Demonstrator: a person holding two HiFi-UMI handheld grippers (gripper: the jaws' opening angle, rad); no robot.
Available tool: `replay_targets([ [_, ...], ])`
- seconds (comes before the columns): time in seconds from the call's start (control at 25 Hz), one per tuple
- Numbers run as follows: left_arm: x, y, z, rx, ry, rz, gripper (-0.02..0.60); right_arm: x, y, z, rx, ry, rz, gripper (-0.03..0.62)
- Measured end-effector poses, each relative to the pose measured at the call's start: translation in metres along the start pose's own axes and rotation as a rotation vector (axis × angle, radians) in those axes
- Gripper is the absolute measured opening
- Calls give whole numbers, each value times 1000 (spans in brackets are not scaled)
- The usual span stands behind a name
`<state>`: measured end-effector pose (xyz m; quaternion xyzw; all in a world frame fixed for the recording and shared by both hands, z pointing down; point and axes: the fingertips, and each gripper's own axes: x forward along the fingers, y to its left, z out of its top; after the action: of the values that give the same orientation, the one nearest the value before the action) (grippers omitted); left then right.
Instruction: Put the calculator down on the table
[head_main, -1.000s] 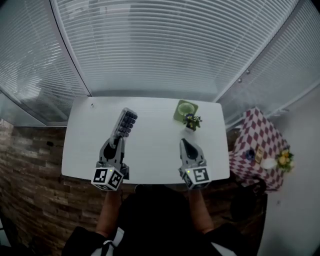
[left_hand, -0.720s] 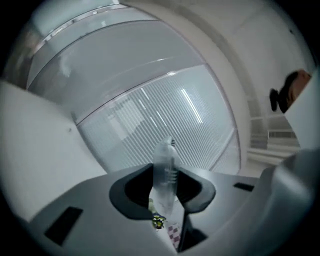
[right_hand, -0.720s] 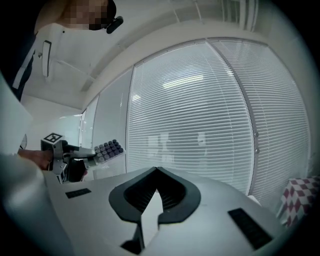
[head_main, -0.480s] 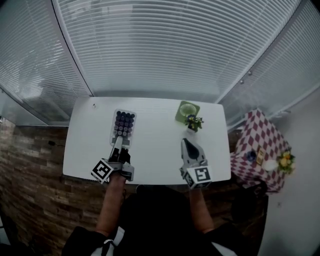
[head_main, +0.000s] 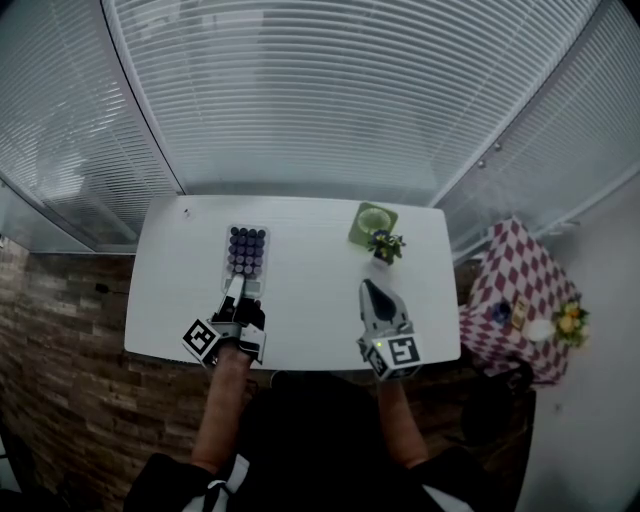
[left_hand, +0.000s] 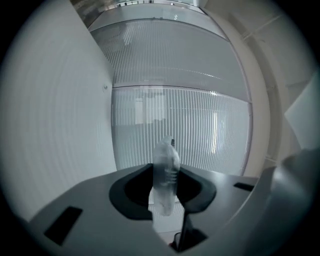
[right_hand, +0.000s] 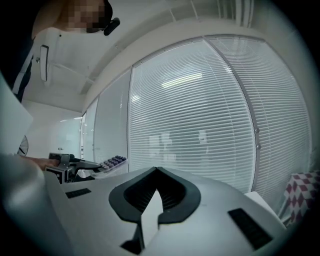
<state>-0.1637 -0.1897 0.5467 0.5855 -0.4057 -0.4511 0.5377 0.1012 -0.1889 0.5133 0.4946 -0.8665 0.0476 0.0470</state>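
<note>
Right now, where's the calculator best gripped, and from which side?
By its near short edge, coming from the person's side, as the left gripper does: the calculator is thin and flat, keys up, its length pointing away.

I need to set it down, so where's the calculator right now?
Head view: the calculator is keys up over the left half of the white table, its near end clamped in the left gripper, well left of the potted plant.
</note>
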Motion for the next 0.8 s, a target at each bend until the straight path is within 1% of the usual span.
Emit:
replay_targets([
  [0.08,1,3,-1,-56,-7,0,101,-1,1,5,-6,8,-5,6],
  [0.24,2,10,-3,-36,2,41,101,-2,-4,6,-4,23,-28,6],
  [0.36,3,12,-4,-51,2,37,101,-1,-5,6,-2,6,-15,6],
  [0.56,4,18,-5,-63,2,54,101,0,-3,0,7,7,-10,6],
  [0.8,8,29,-4,-49,5,70,101,0,1,7,16,4,-9,6],
])
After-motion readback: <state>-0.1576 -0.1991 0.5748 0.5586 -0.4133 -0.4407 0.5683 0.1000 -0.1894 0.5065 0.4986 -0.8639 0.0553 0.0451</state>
